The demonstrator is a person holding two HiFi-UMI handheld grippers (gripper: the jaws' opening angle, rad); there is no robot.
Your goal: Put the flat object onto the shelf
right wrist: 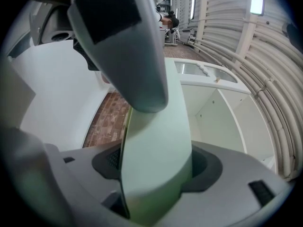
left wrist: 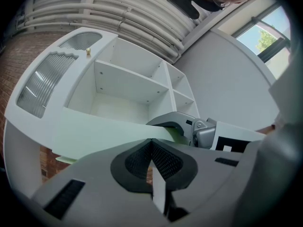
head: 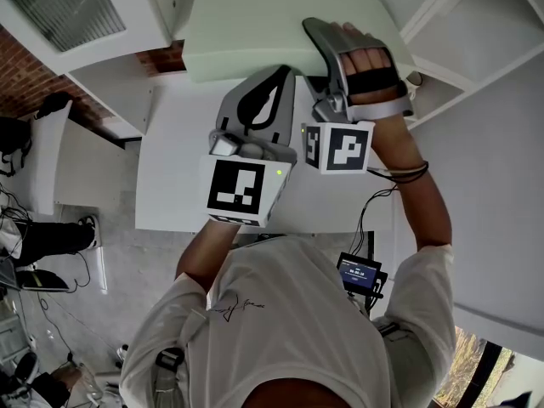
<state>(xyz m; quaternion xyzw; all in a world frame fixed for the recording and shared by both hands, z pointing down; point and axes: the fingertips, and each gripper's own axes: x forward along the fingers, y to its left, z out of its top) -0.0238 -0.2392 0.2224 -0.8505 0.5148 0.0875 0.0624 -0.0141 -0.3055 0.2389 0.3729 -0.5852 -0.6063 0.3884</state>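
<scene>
A pale green flat board [head: 255, 24] is held up in front of the white shelf unit [left wrist: 128, 84]. My left gripper [head: 280, 75] is shut on the board's near edge, its jaws meeting at the rim. To its right, my right gripper [head: 327, 45] is shut on the same edge. In the right gripper view the board [right wrist: 156, 145] fills the gap between the jaws and runs toward the open shelf compartment [right wrist: 222, 117]. In the left gripper view the board [left wrist: 94, 134] lies across the bottom of a large open compartment, just past my left gripper [left wrist: 151, 143].
A white table [head: 178, 160] stands below the grippers. A cabinet door with ribbed glass [head: 68, 7] is at the upper left, and a brick wall [head: 25, 66] is behind it. White shelf panels [head: 476, 32] are at the right. A small screen device [head: 361, 272] hangs at the waist.
</scene>
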